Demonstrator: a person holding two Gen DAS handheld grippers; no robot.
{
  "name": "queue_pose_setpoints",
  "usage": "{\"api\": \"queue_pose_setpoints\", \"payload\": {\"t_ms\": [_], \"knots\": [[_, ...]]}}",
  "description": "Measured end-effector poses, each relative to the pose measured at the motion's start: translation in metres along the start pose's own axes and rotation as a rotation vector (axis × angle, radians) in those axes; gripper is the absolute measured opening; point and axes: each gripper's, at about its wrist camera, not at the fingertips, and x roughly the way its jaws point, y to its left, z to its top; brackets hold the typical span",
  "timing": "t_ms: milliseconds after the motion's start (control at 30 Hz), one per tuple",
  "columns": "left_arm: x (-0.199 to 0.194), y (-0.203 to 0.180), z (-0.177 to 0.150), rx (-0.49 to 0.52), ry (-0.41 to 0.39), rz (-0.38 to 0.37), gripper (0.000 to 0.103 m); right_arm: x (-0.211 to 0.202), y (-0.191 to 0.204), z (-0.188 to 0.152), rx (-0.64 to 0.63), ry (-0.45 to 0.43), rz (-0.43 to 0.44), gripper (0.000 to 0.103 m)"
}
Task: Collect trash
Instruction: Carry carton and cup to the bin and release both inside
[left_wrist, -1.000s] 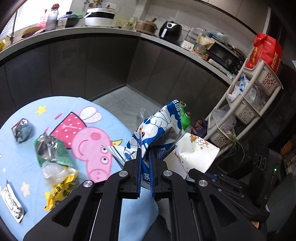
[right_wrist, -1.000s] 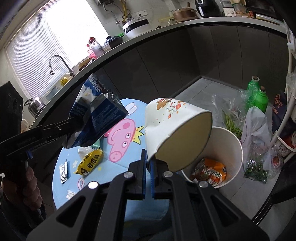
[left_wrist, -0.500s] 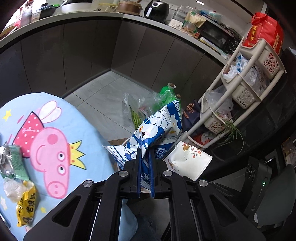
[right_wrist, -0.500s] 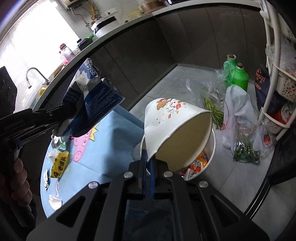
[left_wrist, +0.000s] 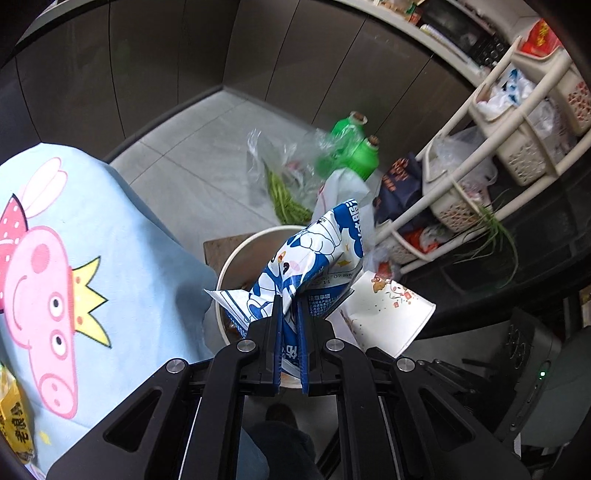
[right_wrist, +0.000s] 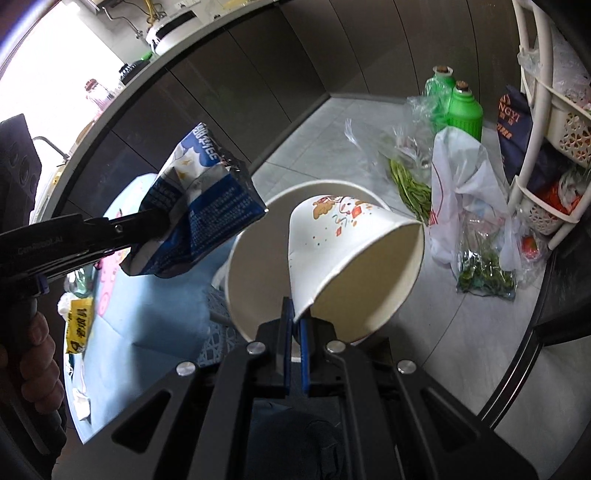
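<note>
My left gripper (left_wrist: 289, 314) is shut on a crumpled blue and white snack bag (left_wrist: 314, 258) and holds it over the rim of the round white trash bin (left_wrist: 236, 254) on the floor. My right gripper (right_wrist: 294, 314) is shut on the rim of a white paper cup (right_wrist: 354, 236) with coloured prints, tilted over the same bin (right_wrist: 243, 295). The bag (right_wrist: 199, 218) and the left gripper (right_wrist: 147, 221) also show in the right wrist view, left of the cup. The cup (left_wrist: 388, 317) shows at the right in the left wrist view.
The blue pig-print tablecloth (left_wrist: 122, 266) lies left of the bin, with a yellow wrapper (right_wrist: 79, 325) and small scraps on it. Green bottles (right_wrist: 463, 107), plastic bags with greens (right_wrist: 465, 206) and a white basket rack (left_wrist: 517, 122) stand on the floor beyond.
Both grippers have swung right from the table, with the bag and the cup held over the bin. The bin now fills more of both views.
</note>
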Motion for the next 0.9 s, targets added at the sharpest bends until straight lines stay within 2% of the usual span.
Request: {"api": "queue_pose_setpoints", "payload": {"t_ms": [367, 633, 833, 900], "knots": [[0.02, -0.003, 0.001, 0.021, 0.028, 0.017, 0.007, 0.023, 0.0, 0.004, -0.001, 0.038, 0.015, 0.006], [0.022, 0.0, -0.001, 0.008, 0.033, 0.018, 0.007, 0.024, 0.0, 0.003, -0.002, 0.041, 0.01, 0.006], [0.023, -0.003, -0.001, 0.034, 0.029, 0.033, 0.008, 0.026, -0.001, 0.0, -0.001, 0.048, 0.007, 0.008], [0.022, -0.003, -0.001, 0.032, 0.025, 0.034, 0.013, 0.026, -0.001, -0.002, 0.0, 0.05, 0.008, 0.008]]}}
